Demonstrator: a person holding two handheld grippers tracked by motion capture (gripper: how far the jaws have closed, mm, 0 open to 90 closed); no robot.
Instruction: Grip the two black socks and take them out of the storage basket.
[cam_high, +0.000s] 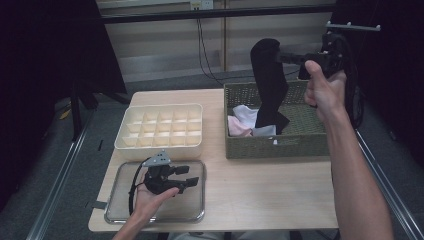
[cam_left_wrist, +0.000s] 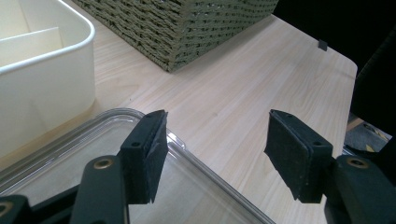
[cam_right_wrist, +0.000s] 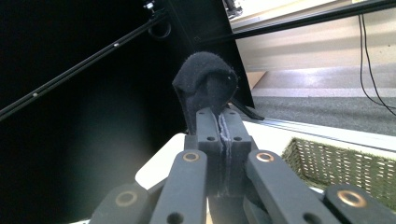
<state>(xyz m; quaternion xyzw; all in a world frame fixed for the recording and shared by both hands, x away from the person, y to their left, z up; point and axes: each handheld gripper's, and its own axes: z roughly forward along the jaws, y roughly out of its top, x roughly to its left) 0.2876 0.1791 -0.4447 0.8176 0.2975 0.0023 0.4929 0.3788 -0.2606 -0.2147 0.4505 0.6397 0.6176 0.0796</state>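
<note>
right tool clamped on black sock hanging above wicker basket, left tool jaws wide over clear tray, cream divider box beside it on desk

Left hand: comes in from the bottom of the high view, palm wrapped around the gripper's body from below, wrist low.
Left gripper: lies about level, jaws pointing to the right in the high view; its grey three-cornered plate sits on top and its cable loops back past the wrist.
Left jaws: stand wide apart, with nothing between the pads.
Right arm: forearm stretches up from the bottom right of the high view, raised well above the left.
Right hand: fist closed round the gripper's handle.
Right gripper: held level, pointing left in the high view.
Right jaws: pressed together on a black sock, which hangs below them and bunches just past their tips.
</note>
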